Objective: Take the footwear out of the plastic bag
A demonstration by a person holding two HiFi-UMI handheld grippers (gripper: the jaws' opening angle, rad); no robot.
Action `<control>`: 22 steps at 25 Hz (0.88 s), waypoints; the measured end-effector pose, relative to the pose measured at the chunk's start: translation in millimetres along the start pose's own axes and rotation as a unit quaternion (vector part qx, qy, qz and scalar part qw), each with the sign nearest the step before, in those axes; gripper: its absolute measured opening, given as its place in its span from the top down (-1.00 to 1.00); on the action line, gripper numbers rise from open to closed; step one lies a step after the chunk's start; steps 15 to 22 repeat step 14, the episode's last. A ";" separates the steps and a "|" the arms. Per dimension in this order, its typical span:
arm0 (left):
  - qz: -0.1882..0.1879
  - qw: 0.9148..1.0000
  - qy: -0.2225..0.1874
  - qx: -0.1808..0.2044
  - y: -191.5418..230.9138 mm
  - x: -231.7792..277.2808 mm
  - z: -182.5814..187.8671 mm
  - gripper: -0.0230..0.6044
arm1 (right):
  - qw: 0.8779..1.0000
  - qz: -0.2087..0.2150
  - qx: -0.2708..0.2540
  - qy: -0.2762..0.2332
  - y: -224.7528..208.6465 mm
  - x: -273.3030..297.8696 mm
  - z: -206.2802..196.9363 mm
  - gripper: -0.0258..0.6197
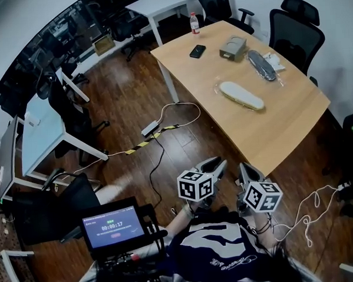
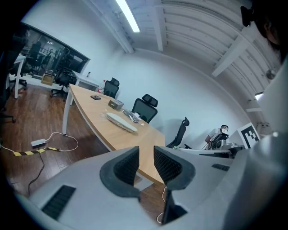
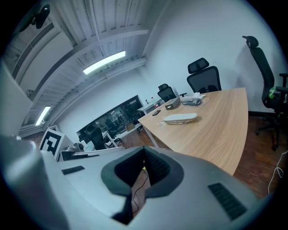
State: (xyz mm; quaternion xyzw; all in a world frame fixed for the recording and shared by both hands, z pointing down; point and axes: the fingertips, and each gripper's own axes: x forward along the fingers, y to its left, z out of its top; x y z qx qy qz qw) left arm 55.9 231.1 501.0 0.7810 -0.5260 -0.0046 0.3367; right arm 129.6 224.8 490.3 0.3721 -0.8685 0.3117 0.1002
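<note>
Step up to bench (image 1: 282,132), then widen barely-parted, empty left tool (image 1: 216,163) for bagged white slipper (image 1: 241,96); right tool (image 1: 247,170) fully closed, empty.

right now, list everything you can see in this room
table: 1, light wood, ahead right
white shoe: 1, in a clear bag, mid table
dark item: 1, long, on plastic, behind the shoe
box: 1, grey, far end
phone: 1, black, far left edge
bottle: 1, red cap, far corner
chairs: 2 black beyond the table, more at left
power strip: 1, pale, floor, with cables
screen: 1, black, lower left
left gripper: grey, jaws apart, empty
right gripper: grey, jaws shut, empty
</note>
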 end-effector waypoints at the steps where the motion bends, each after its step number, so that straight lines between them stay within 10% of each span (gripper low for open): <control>1: 0.001 1.000 0.001 0.001 -2.0 1.6 -1.0 0.59 | 1.000 0.002 -0.001 0.001 -1.9 -0.1 -0.1 0.93; 22: 0.016 1.000 0.003 0.001 4.2 5.0 3.2 0.59 | 0.999 0.030 -0.007 0.014 1.1 16.0 0.9 0.93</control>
